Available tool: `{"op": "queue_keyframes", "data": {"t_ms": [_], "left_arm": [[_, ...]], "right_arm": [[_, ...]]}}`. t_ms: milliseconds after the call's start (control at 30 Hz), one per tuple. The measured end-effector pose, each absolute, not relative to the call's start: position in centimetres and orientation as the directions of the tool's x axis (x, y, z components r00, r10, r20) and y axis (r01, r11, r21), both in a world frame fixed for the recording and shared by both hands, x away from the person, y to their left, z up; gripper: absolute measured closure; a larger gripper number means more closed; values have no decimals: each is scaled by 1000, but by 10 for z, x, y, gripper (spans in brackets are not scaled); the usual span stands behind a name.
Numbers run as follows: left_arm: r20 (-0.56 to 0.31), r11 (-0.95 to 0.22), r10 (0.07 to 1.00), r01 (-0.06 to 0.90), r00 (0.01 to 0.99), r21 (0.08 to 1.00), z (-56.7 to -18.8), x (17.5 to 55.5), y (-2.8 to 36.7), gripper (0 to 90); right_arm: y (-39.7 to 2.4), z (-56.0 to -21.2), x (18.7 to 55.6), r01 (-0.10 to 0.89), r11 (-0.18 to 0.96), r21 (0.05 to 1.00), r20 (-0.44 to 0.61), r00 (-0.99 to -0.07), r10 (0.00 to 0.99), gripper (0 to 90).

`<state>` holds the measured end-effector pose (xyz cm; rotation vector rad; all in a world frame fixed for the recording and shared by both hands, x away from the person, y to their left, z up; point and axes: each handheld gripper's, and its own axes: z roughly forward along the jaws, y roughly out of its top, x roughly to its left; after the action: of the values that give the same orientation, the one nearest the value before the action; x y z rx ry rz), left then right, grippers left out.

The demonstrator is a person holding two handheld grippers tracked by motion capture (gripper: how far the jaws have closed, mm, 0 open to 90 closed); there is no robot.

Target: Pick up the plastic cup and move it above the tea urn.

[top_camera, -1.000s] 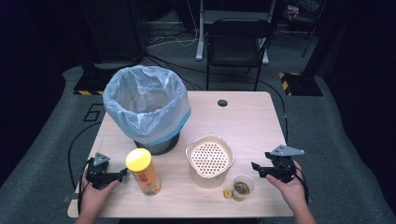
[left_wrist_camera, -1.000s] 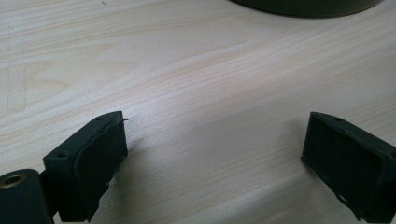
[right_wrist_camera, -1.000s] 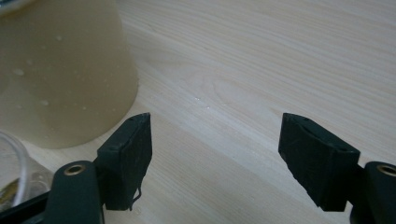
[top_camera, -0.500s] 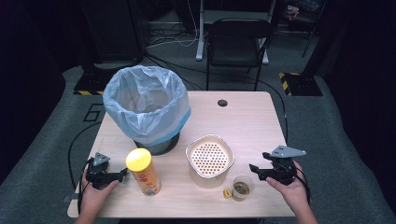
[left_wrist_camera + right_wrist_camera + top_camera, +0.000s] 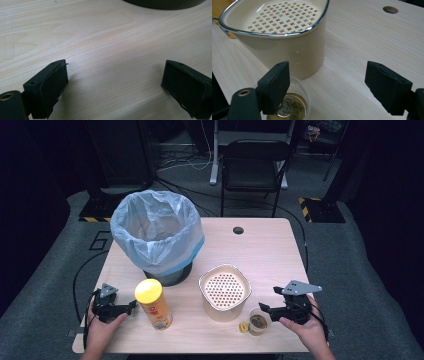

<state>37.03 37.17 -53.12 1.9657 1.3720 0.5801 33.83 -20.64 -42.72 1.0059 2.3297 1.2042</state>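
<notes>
From the high view, the left claw (image 5: 131, 306) rests on the wooden bench (image 5: 270, 255) near its front left corner, jaws apart and pointing at the yellow-lidded snack canister (image 5: 154, 304) just beside it. The right claw (image 5: 263, 309) rests at the front right, jaws also apart, its tips nearly at a small clear cup (image 5: 258, 322) that stands just in front of the cream strainer bowl (image 5: 224, 291). A bin lined with a pale blue bag (image 5: 156, 236) stands behind the canister. A small yellowish cap (image 5: 243, 326) lies just left of the cup. I judge this the start of a reach: nothing is gripped yet.

In the left gripper view, the left claw (image 5: 113, 87) stands wide over bare bench (image 5: 105, 37); the bin's dark base (image 5: 162, 3) edges the top.

In the right gripper view, the right claw (image 5: 334, 92) is wide apart. The cup (image 5: 289, 106) sits partly behind its left jaw, transparent, with brownish liquid in the bottom, touching or nearly touching the strainer bowl (image 5: 287, 47). The next move likely calls for swinging left to centre the cup between the jaws, then closing gently without tipping it.
</notes>
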Motion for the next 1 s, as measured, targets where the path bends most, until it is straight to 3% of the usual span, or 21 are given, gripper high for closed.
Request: {"op": "queue_keyframes", "data": {"t_ms": [367,1000], "left_arm": [[-14,-230,936,643,351,730,-531,370,372,63],[-14,-229,937,642,350,731,-531,370,372,63]], "right_arm": [[-194,-428,328,414,403,816,57,-752,657,142],[-188,-450,313,393,450,802,64,-805,589,128]]}}
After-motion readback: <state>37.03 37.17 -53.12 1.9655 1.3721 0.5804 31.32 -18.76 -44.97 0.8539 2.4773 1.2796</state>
